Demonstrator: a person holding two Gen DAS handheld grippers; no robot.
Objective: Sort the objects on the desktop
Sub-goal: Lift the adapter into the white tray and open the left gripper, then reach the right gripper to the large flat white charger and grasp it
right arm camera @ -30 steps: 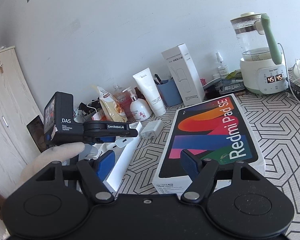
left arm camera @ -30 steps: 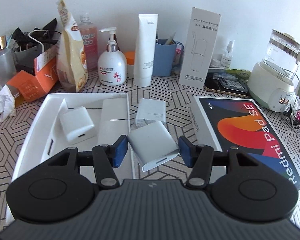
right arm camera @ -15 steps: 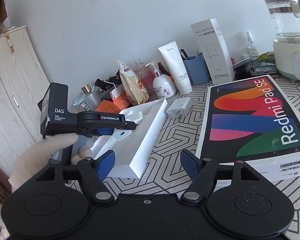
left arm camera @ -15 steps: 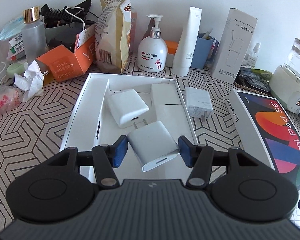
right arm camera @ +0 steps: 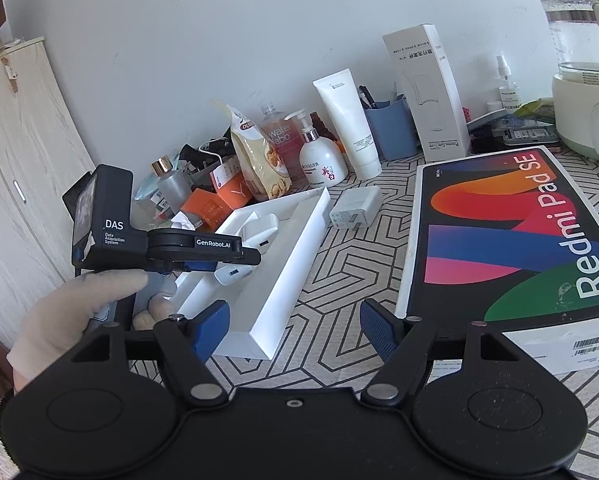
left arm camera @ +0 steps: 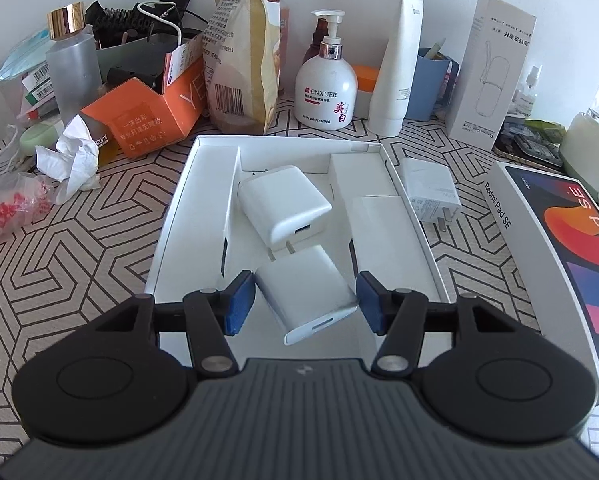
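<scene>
My left gripper (left arm camera: 304, 304) is shut on a white charger (left arm camera: 305, 288), its blue pads pressing both sides. The charger hangs tilted over the near part of the open white tray (left arm camera: 179, 216). A second white charger (left arm camera: 283, 204) lies inside the tray, just beyond the held one. A third charger (left arm camera: 431, 192) lies on the table right of the tray. In the right wrist view the held charger (right arm camera: 231, 274) shows under the left gripper, above the tray (right arm camera: 299, 248). My right gripper (right arm camera: 295, 328) is open and holds nothing, above the table between the tray and the tablet box.
The Redmi Pad SE box (right arm camera: 519, 232) lies right of the tray. Behind the tray stand a snack bag (left arm camera: 243, 40), lotion bottle (left arm camera: 326, 88), white tube (left arm camera: 395, 68), blue cup (left arm camera: 435, 84) and tall white box (left arm camera: 491, 68). An orange carton (left arm camera: 147, 120) and tissue (left arm camera: 75, 156) sit at left, a kettle (right arm camera: 579, 72) at far right.
My left gripper carried the charger leftward, from over the table beside the tablet box to over the tray. The right gripper stayed open and swung a little to the left.
</scene>
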